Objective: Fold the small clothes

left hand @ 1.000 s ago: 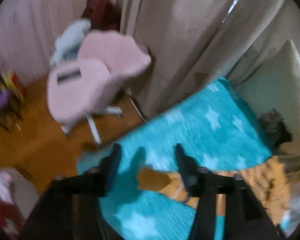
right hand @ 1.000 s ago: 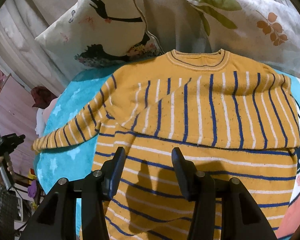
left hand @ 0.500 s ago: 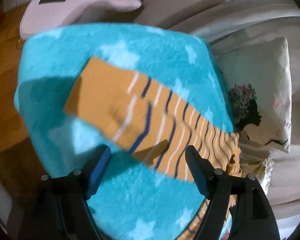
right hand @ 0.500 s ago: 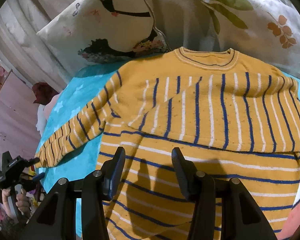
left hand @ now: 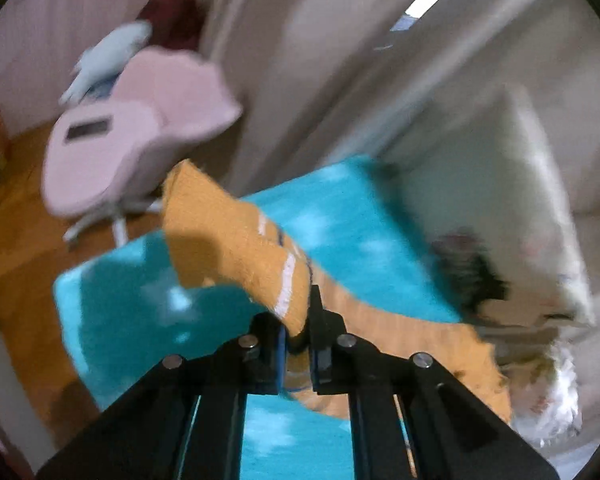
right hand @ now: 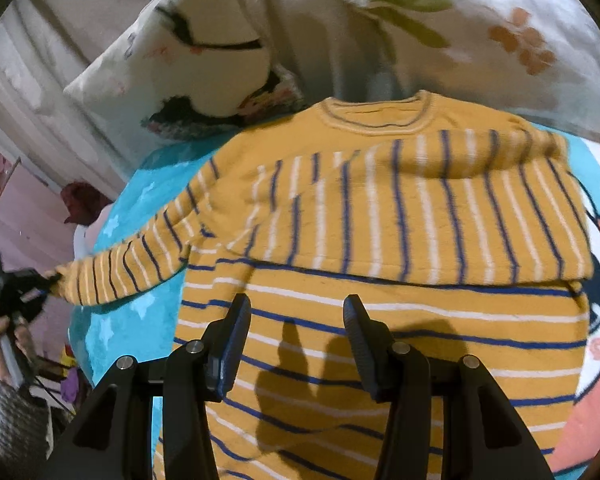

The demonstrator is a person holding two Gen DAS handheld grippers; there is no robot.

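A mustard-yellow sweater (right hand: 380, 280) with blue and white stripes lies on a turquoise star blanket (right hand: 140, 304), its right sleeve folded across the chest. My right gripper (right hand: 296, 340) is open and empty, hovering above the sweater's lower body. My left gripper (left hand: 298, 336) is shut on the cuff end of the left sleeve (left hand: 228, 248) and holds it lifted off the blanket (left hand: 148, 320). In the right wrist view the left gripper (right hand: 16, 292) shows at the far left, pinching the stretched sleeve (right hand: 132, 264).
Two printed pillows (right hand: 204, 64) lean against the wall behind the sweater. A pink swivel chair (left hand: 128, 140) stands on the wooden floor beyond the bed corner, with curtains (left hand: 320, 80) behind. The blanket edge (left hand: 68, 304) drops off at the left.
My left gripper came down on the sleeve cuff, closed on it, and lifted it off the blanket. My right gripper stayed open over the sweater body, shifting slightly.
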